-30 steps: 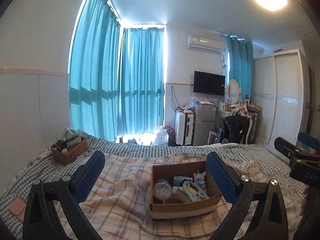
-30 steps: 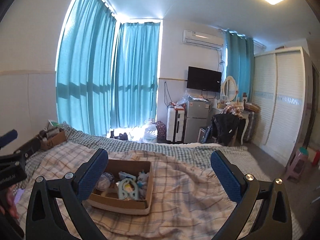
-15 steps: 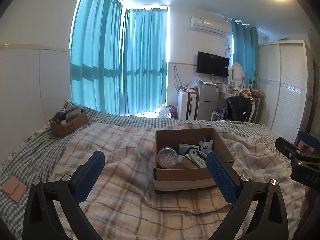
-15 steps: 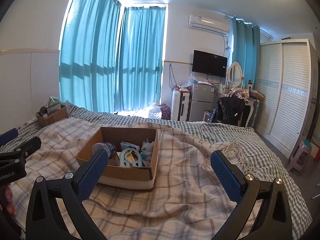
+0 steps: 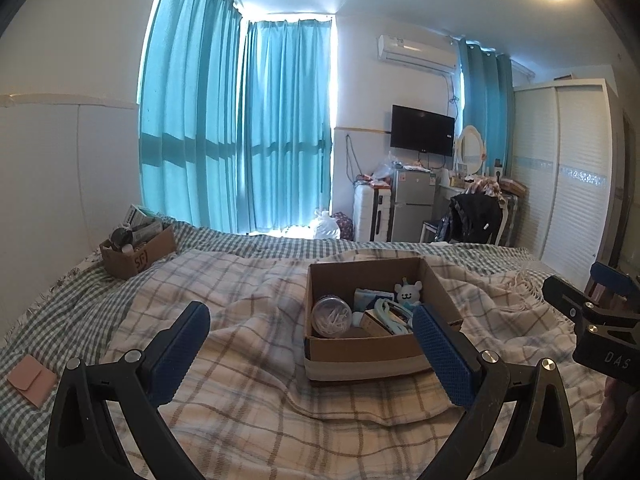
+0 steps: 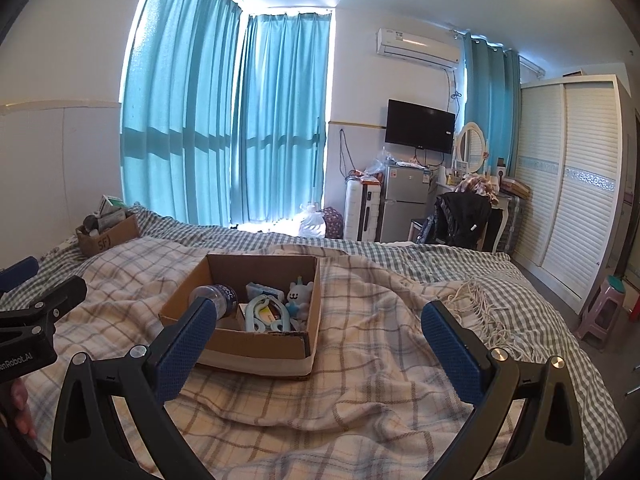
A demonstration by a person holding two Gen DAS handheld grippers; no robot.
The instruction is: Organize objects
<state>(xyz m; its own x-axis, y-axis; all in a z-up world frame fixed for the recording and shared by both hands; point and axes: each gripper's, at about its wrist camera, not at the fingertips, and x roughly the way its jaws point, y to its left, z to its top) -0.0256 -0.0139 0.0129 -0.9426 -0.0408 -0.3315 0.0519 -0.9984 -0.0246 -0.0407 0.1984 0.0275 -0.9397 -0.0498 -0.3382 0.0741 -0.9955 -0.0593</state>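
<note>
An open cardboard box sits on the plaid blanket mid-bed. It holds a clear round jar, a white bear toy, a light blue curved item and small packs. My left gripper is open and empty, hovering short of the box. My right gripper is open and empty, just right of the box front. Each gripper shows at the edge of the other view.
A second cardboard box full of items sits at the bed's far left by the wall. A pink wallet lies at the left edge. Beyond the bed stand a fridge, chair, wardrobe and pink stool.
Both grippers have tilted down and come closer to the bed, so the box now shows larger and nearer. Both stay open and empty.
</note>
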